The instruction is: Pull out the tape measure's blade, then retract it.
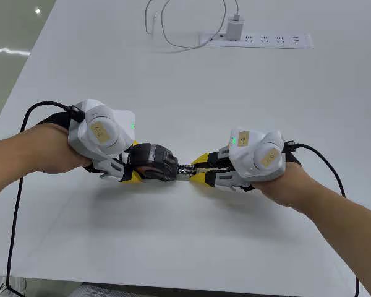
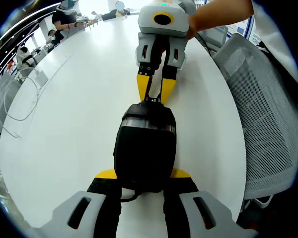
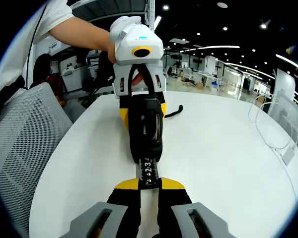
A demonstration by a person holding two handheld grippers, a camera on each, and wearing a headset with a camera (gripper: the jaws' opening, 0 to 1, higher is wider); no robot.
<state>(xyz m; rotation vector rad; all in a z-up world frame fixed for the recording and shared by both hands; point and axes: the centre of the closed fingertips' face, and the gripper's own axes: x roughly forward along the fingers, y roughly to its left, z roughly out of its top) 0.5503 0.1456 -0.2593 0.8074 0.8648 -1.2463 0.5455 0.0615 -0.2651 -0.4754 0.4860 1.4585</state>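
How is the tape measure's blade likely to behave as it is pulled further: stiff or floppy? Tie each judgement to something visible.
The blade is probably stiff now: only a short, straight stretch spans from the case to the right gripper. Pulled much further, it may sag. The case seems unlikely to slip, since the left gripper clamps its sides.

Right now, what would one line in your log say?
left claw: shut on tape measure | right claw: shut on blade | blade: a little way out | retract: not yet done
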